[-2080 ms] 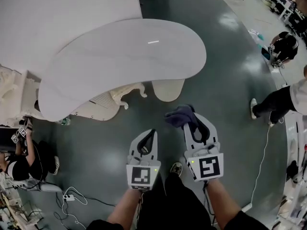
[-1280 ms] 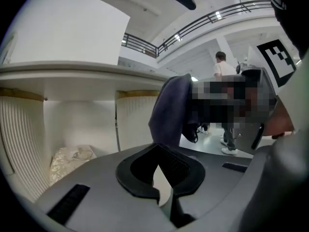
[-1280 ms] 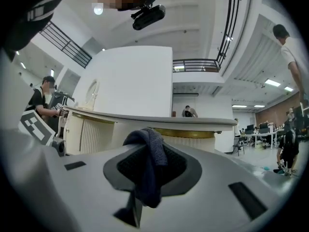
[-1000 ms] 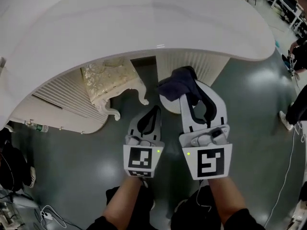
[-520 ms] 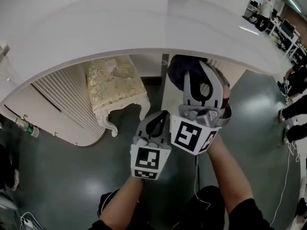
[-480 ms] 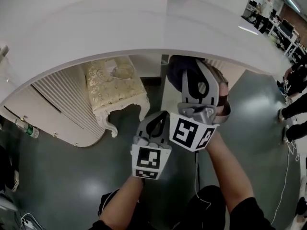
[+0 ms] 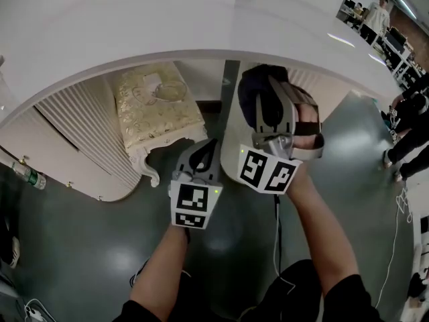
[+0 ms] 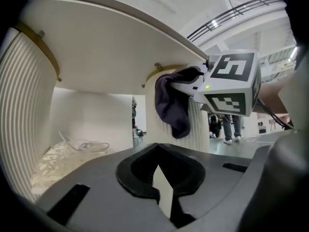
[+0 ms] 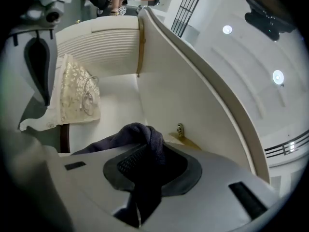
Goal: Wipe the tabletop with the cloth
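The white curved tabletop (image 7: 134,19) fills the top of the head view, and both grippers sit below its front edge. My right gripper (image 7: 269,86) is shut on a dark navy cloth (image 7: 251,94), held up just under the rim. In the right gripper view the cloth (image 9: 147,144) bunches between the jaws of the right gripper (image 9: 144,180), with the table's edge (image 9: 203,91) ahead. My left gripper (image 7: 204,154) hangs lower and to the left, shut and holding nothing. The left gripper view shows the cloth (image 8: 173,105) dangling beside the table's underside (image 8: 111,47).
A gold-patterned stool (image 7: 151,109) with white carved legs stands under the table, beside a ribbed white base (image 7: 67,146). A bottle (image 7: 27,176) lies on the dark floor at left. People (image 7: 402,113) stand at the far right.
The table has come much closer. My right gripper has lifted the cloth up to just under the table's edge, while the left gripper has stayed low beside it.
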